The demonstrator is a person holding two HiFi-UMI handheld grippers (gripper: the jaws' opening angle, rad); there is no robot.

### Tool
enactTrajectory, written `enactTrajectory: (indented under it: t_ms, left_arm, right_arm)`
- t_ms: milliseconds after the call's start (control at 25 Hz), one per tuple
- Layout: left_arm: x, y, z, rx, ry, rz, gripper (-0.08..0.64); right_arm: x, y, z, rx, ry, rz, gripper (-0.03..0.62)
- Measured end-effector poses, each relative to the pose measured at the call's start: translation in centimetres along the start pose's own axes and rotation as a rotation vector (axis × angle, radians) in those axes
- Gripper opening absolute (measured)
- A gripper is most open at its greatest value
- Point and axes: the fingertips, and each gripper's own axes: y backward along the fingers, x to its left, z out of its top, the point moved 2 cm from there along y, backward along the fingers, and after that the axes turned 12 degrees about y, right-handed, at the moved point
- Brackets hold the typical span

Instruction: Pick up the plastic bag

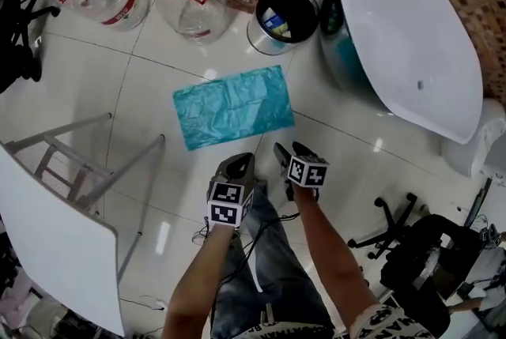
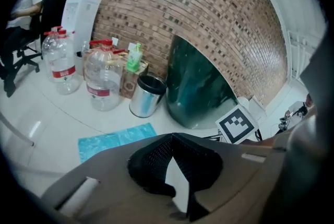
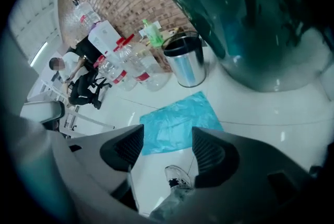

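A: Which step is this?

B: The approach, I'd say. The plastic bag [image 1: 234, 107] lies flat on the tiled floor just in front of the bin [image 1: 286, 17], on the person's side of it, and nothing touches it. Both tools hang farther out from the bin than the bag does, above the person's legs.

A: And the jaws?

B: The right hand-held gripper [image 3: 167, 147] stands wide with only floor and a shoe showing through the gap. The left hand-held gripper [image 2: 172, 137] is narrow, its tips meeting, and it holds nothing.

A: So the next move?

B: Likely lower the right one toward the bin until it reaches the bag's long edge, the one farthest from the bin. The film looks thin and flat, so I'd expect the jaws to need that edge or one of the wrinkles to bite.

A: Any room to work?

B: Plenty on the side away from the bin, where the tile is bare. The bag's far corner lies near the bin. The water bottles [image 1: 194, 5] stand left of the bin and the white oval desk [image 1: 411, 37] right of it, so a reach past the bag gets tight.
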Motion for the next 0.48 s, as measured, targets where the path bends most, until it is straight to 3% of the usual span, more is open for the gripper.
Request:
enactTrajectory:
  t_ms: [280,480]
  left_arm:
    - [3.0,-9.9,-5.5,0.097,-0.035,-0.044,0.003]
    - [7.3,-15.3,-8.8,0.1,-0.026,-0.025,0.003]
  right_arm:
    - [-7.4,-10.7,-7.6,0.059,-0.216,-0.036,0.305]
    - [-11.7,-17.6,-11.1,0.057,-0.269,-0.078,0.305]
